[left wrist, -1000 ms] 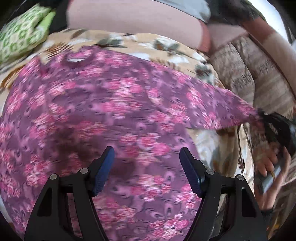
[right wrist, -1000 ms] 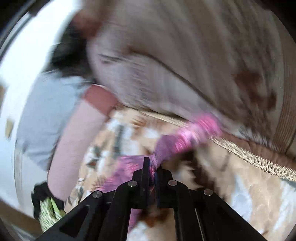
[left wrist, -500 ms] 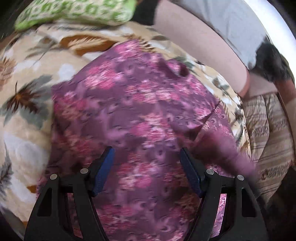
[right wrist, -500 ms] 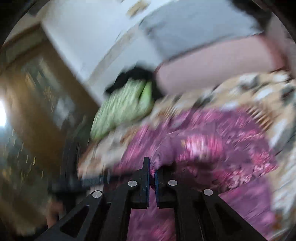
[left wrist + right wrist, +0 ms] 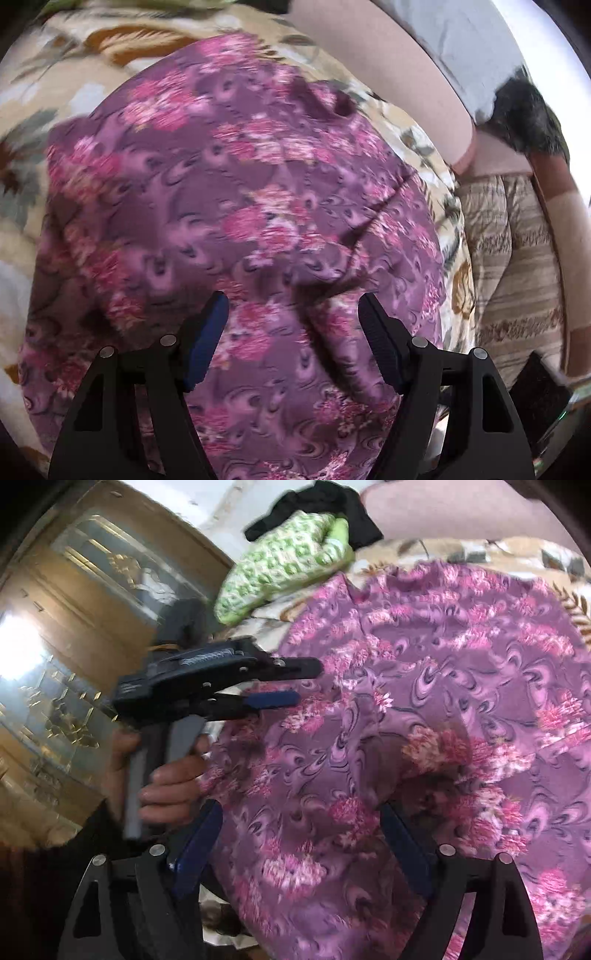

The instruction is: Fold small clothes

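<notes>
Well, no readable writing shows anywhere. Ahead of the left hand-held gripper [image 5: 291, 332], jaws spread and empty, the purple floral garment [image 5: 229, 206] lies flat on a leaf-printed bedspread [image 5: 74, 44], its neck end pointing away. Further right, the right hand-held gripper [image 5: 301, 845] has just been opening, jaws released over the soft, thin cloth.
</notes>
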A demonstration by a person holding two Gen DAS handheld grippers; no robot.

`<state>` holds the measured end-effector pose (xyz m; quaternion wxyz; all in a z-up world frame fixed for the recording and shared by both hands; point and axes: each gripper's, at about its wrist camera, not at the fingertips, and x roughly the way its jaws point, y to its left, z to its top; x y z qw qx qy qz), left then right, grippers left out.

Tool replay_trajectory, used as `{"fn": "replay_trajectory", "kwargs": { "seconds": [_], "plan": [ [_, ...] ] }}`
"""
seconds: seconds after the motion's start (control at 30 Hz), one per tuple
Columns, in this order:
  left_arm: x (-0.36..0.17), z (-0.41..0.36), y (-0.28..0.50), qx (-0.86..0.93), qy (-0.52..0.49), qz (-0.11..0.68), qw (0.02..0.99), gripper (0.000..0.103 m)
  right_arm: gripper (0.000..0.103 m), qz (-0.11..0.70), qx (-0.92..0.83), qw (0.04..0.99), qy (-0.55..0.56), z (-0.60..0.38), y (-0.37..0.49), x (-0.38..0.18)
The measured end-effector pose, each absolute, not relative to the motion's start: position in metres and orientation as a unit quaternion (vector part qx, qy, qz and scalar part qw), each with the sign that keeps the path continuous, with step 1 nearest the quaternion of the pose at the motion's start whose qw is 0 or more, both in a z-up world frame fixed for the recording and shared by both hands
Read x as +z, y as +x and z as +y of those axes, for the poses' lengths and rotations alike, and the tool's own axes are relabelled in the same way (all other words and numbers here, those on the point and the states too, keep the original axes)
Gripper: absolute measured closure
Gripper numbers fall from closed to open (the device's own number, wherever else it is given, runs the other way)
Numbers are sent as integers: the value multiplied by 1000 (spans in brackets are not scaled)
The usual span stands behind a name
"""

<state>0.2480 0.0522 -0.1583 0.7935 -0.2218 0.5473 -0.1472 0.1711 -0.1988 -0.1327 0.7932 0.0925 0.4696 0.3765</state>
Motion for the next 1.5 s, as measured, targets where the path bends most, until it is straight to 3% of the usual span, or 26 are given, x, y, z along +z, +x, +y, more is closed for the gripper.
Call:
{"fn": "replay_trajectory", "kwargs": {
  "seconds": [0.17, 0.3, 0.37, 0.4, 0.43, 0.47, 0.5, 0.53, 0.63, 0.73, 0.8, 0.9, 1.0, 1.03, 1.07, 1.1, 1.13, 1.2, 1.3, 1.37, 1.43, 1.5],
  "plan": [
    [-148, 14, 269, -179, -174, 559, 791, 30, 18, 421, 264, 832, 247, -294, 196, -127],
    [-168, -14, 281, -171, -145, 598, 770, 30, 44, 421, 154, 821, 354, -341, 218, -145],
    [-176, -20, 276, -162, -126, 599, 774, 33, 47, 442, 92, 822, 346, -345, 235, -150],
    [-178, -21, 272, -151, -125, 594, 780, 39, 47, 449, 76, 821, 345, -344, 242, -154],
    [-178, -21, 268, -150, -129, 591, 782, 62, 49, 455, 63, 817, 349, -343, 251, -159],
    [-178, -20, 264, -156, -138, 589, 781, 76, 51, 455, 67, 816, 351, -341, 260, -164],
    [-175, -18, 261, -157, -141, 584, 784, 79, 58, 457, 64, 819, 341, -339, 265, -166],
    [-171, -16, 258, -157, -141, 577, 789, 89, 71, 467, 45, 824, 318, -335, 271, -169],
    [-147, -1, 242, -176, -170, 544, 802, 91, 93, 456, 40, 839, 295, -338, 264, -162],
    [-128, 24, 214, -199, -206, 510, 811, 91, 94, 438, 60, 851, 284, -338, 255, -148],
    [-143, 41, 203, -190, -217, 530, 797, 91, 94, 454, 84, 841, 280, -331, 258, -150],
    [-175, 63, 195, -105, -184, 569, 794, 82, 94, 474, 94, 830, 278, -320, 259, -156],
    [-169, 72, 183, -114, -172, 558, 804, 81, 93, 467, 75, 841, 262, -314, 248, -147],
    [-162, 71, 180, -115, -161, 550, 811, 77, 92, 446, 82, 849, 270, -313, 240, -139],
    [-155, 71, 178, -115, -152, 542, 818, 65, 90, 431, 94, 854, 276, -311, 234, -133],
    [-148, 70, 177, -118, -145, 534, 825, 57, 77, 420, 111, 857, 277, -308, 228, -128],
    [-141, 68, 179, -123, -143, 526, 829, 45, 47, 412, 129, 859, 276, -302, 221, -125],
    [-135, 64, 184, -132, -147, 517, 833, 43, 20, 397, 169, 856, 283, -292, 211, -123],
    [-137, 52, 208, -119, -136, 523, 833, 43, 21, 422, 250, 830, 266, -261, 212, -128],
    [-143, 44, 223, -96, -104, 529, 837, 43, 27, 445, 272, 816, 250, -244, 214, -139],
    [-152, 32, 232, -117, -89, 542, 828, 43, 48, 475, 281, 794, 255, -235, 220, -157],
    [-162, 14, 236, -142, -62, 559, 815, 43, 56, 497, 284, 772, 275, -236, 225, -173]
  ]
}}
